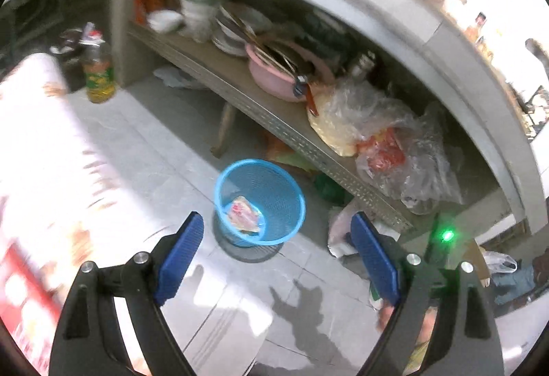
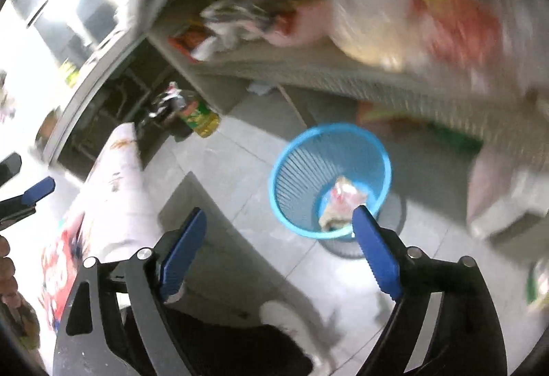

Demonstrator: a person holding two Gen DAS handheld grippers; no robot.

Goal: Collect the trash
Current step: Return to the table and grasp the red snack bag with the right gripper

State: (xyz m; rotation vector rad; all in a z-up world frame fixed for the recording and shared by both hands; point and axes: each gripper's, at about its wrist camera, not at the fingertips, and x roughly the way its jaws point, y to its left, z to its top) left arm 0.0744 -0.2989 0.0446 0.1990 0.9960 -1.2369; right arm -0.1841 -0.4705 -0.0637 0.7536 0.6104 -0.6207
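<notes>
A blue mesh waste basket (image 1: 271, 182) stands on the tiled floor below a shelf; it also shows in the right wrist view (image 2: 302, 170). A crumpled pink and white wrapper (image 1: 242, 214) lies in its bottom, seen too in the right wrist view (image 2: 341, 199). My left gripper (image 1: 276, 232) is open and empty, held above the floor in front of the basket. My right gripper (image 2: 278, 225) is open and empty, just left of and above the basket. The left gripper's blue tip (image 2: 39, 189) shows at the left edge of the right wrist view.
A grey shelf (image 1: 240, 91) holds bowls, a pink basin (image 1: 274, 74) and clear plastic bags (image 1: 387, 136). An oil bottle (image 1: 97, 74) stands on the floor at the left. A white printed cloth (image 1: 41, 163) covers a surface on the left. More bags lie on the floor at the right.
</notes>
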